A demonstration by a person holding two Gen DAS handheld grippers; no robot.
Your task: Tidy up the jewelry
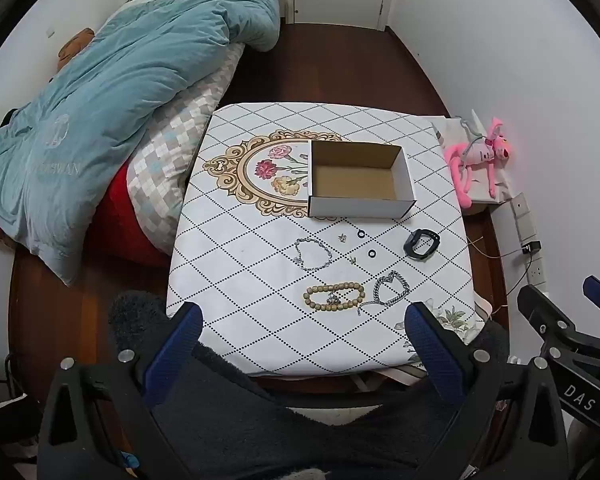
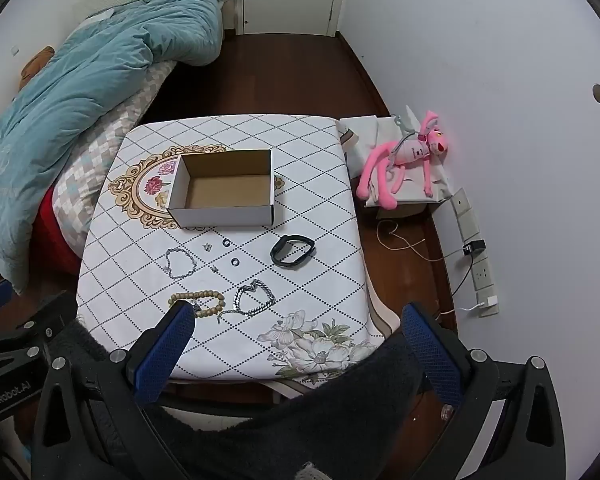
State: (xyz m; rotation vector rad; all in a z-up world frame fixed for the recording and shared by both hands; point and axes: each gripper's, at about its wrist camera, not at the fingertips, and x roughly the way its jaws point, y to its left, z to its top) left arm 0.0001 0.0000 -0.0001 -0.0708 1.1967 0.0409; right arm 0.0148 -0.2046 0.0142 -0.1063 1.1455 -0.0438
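Observation:
An open cardboard box (image 1: 360, 178) (image 2: 224, 190) stands empty on the patterned table (image 1: 260, 340) (image 2: 140, 280). In front of it lie a thin silver bracelet (image 1: 313, 254) (image 2: 180, 263), a wooden bead bracelet (image 1: 334, 297) (image 2: 204, 300), a silver chain bracelet (image 1: 390, 290) (image 2: 255, 299), a black band (image 1: 421, 243) (image 2: 292, 251), two small black rings (image 1: 362, 234) (image 2: 226, 243) and small earrings (image 1: 343, 237) (image 2: 208, 246). My left gripper (image 1: 302, 312) and right gripper (image 2: 298, 314) are open and empty, held above the table's near edge.
A bed with a blue quilt (image 1: 100, 92) (image 2: 80, 80) is to the left. A pink plush toy (image 1: 480, 156) (image 2: 404, 160) lies on a low stand to the right, near wall sockets and cables (image 2: 476, 248). The floor is dark wood.

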